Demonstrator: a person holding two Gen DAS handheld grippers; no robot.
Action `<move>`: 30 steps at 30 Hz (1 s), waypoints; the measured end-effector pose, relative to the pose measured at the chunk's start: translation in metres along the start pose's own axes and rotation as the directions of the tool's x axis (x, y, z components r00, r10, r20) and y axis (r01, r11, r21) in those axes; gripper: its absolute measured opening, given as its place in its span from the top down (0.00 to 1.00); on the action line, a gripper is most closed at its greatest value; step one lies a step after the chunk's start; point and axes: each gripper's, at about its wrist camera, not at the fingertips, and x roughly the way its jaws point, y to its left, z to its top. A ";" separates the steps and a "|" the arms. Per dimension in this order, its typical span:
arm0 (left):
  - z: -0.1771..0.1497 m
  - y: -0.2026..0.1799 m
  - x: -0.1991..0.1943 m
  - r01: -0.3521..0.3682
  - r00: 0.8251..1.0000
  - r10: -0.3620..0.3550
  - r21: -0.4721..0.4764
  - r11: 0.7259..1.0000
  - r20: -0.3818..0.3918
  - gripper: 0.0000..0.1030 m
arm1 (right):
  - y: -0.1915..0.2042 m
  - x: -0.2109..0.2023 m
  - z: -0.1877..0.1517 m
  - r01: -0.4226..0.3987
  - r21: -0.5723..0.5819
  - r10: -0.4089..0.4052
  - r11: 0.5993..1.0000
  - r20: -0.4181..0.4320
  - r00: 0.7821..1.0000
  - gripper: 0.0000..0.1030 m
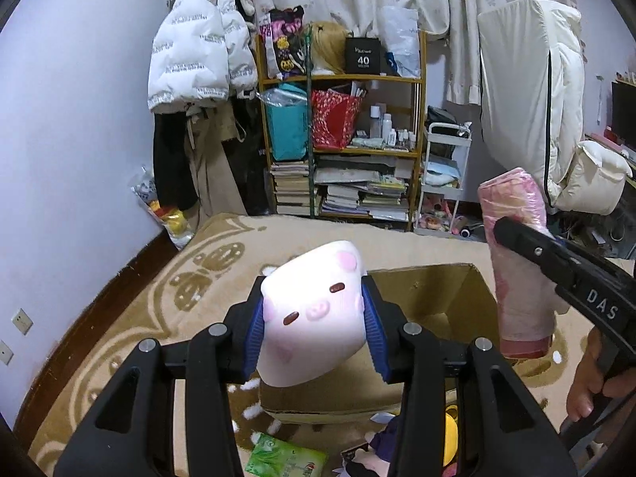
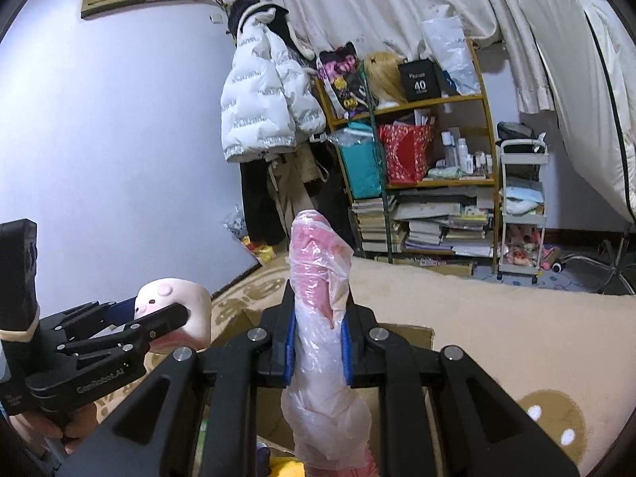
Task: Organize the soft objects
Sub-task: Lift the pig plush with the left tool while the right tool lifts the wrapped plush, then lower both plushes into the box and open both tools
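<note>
Blue-padded jaws of the left gripper (image 1: 314, 318) are clamped on a pink pig plush (image 1: 314, 298), held in the air over an open cardboard box (image 1: 437, 294). Just beside it, the right gripper (image 2: 318, 342) has its jaws pinched narrow around a pink roll (image 2: 322, 318) wrapped in clear plastic, standing upright above the same box. That box sits on a tan blanket (image 1: 167, 298) with a brown pattern. Near the blanket's closest edge lie a green packet (image 1: 284, 457) and a yellow toy (image 1: 451, 437).
</note>
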 end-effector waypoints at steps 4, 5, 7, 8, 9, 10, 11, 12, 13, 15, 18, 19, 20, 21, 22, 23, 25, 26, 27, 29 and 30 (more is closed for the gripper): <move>-0.005 -0.002 0.017 0.015 0.999 -0.015 -0.001 1.000 -0.040 0.58 | -0.008 0.013 -0.010 0.002 0.022 -0.002 1.000 -0.027 1.000 0.82; -0.006 -0.002 0.019 0.019 0.999 -0.019 -0.003 1.000 -0.047 0.58 | -0.011 0.016 -0.013 0.004 0.028 -0.003 1.000 -0.034 0.999 0.82; -0.009 -0.004 0.025 0.023 0.998 -0.023 0.000 1.000 -0.061 0.58 | -0.016 0.020 -0.018 0.008 0.040 -0.006 0.999 -0.047 0.999 0.82; -0.011 -0.005 0.028 0.022 0.997 -0.021 0.004 1.000 -0.069 0.58 | -0.019 0.023 -0.021 0.009 0.046 -0.006 0.999 -0.050 0.999 0.81; -0.013 -0.006 0.031 0.021 0.997 -0.020 0.008 1.000 -0.078 0.57 | -0.021 0.024 -0.022 0.010 0.051 -0.007 0.999 -0.055 0.998 0.80; -0.015 -0.007 0.034 0.022 0.996 -0.021 0.011 1.000 -0.087 0.57 | -0.023 0.025 -0.023 0.010 0.056 -0.006 0.998 -0.062 0.998 0.79; -0.016 -0.007 0.036 0.026 0.995 -0.024 0.012 1.000 -0.093 0.56 | -0.025 0.027 -0.023 0.010 0.064 -0.005 0.998 -0.067 0.998 0.79; -0.018 -0.008 0.038 0.035 0.995 -0.033 0.013 0.999 -0.099 0.56 | -0.027 0.026 -0.024 0.011 0.077 -0.006 0.997 -0.066 0.998 0.79; -0.019 -0.008 0.039 0.043 0.994 -0.041 0.015 0.999 -0.100 0.56 | -0.029 0.027 -0.024 0.007 0.087 -0.001 0.996 -0.074 0.997 0.78; -0.023 -0.011 0.040 0.047 0.993 -0.044 0.030 0.998 -0.108 0.52 | -0.030 0.030 -0.026 0.008 0.090 0.001 0.996 -0.102 0.995 0.78; -0.026 -0.015 0.043 0.040 0.991 -0.033 0.051 0.998 -0.133 0.47 | -0.032 0.030 -0.028 0.017 0.094 -0.006 0.995 -0.114 0.993 0.78; -0.026 -0.015 0.044 0.040 0.989 -0.032 0.052 0.998 -0.142 0.47 | -0.033 0.029 -0.029 0.015 0.098 -0.004 0.995 -0.116 0.993 0.77; -0.027 -0.016 0.044 0.039 0.988 -0.031 0.051 0.998 -0.150 0.47 | -0.034 0.029 -0.029 0.016 0.102 -0.004 0.995 -0.119 0.993 0.72; -0.027 -0.016 0.044 0.034 0.988 -0.026 0.049 0.998 -0.155 0.45 | -0.034 0.028 -0.029 0.017 0.105 -0.005 0.994 -0.120 0.993 0.65; -0.028 -0.015 0.044 0.030 0.987 -0.022 0.046 0.998 -0.156 0.45 | -0.035 0.027 -0.029 0.015 0.107 -0.002 0.994 -0.119 0.993 0.61; -0.028 -0.015 0.044 0.024 0.987 -0.017 0.043 0.999 -0.159 0.44 | -0.035 0.026 -0.029 0.008 0.110 0.005 0.994 -0.118 0.993 0.57; -0.028 -0.012 0.041 0.010 0.987 -0.005 0.034 0.999 -0.159 0.39 | -0.034 0.023 -0.028 0.011 0.109 0.002 0.994 -0.121 0.993 0.53; -0.027 -0.010 0.039 0.005 0.989 -0.001 0.029 1.000 -0.151 0.34 | -0.033 0.022 -0.028 0.013 0.109 0.000 0.994 -0.122 0.993 0.50; -0.026 -0.009 0.036 0.001 0.990 0.003 0.025 1.000 -0.142 0.29 | -0.033 0.020 -0.028 0.013 0.111 0.001 0.994 -0.123 0.992 0.44; -0.024 -0.005 0.031 -0.011 0.991 0.013 0.017 1.000 -0.131 0.21 | -0.033 0.017 -0.029 0.013 0.119 0.003 0.993 -0.131 0.991 0.37; -0.022 -0.004 0.029 -0.015 0.992 0.017 0.013 1.000 -0.129 0.18 | -0.032 0.014 -0.029 0.011 0.122 0.006 0.992 -0.134 0.991 0.33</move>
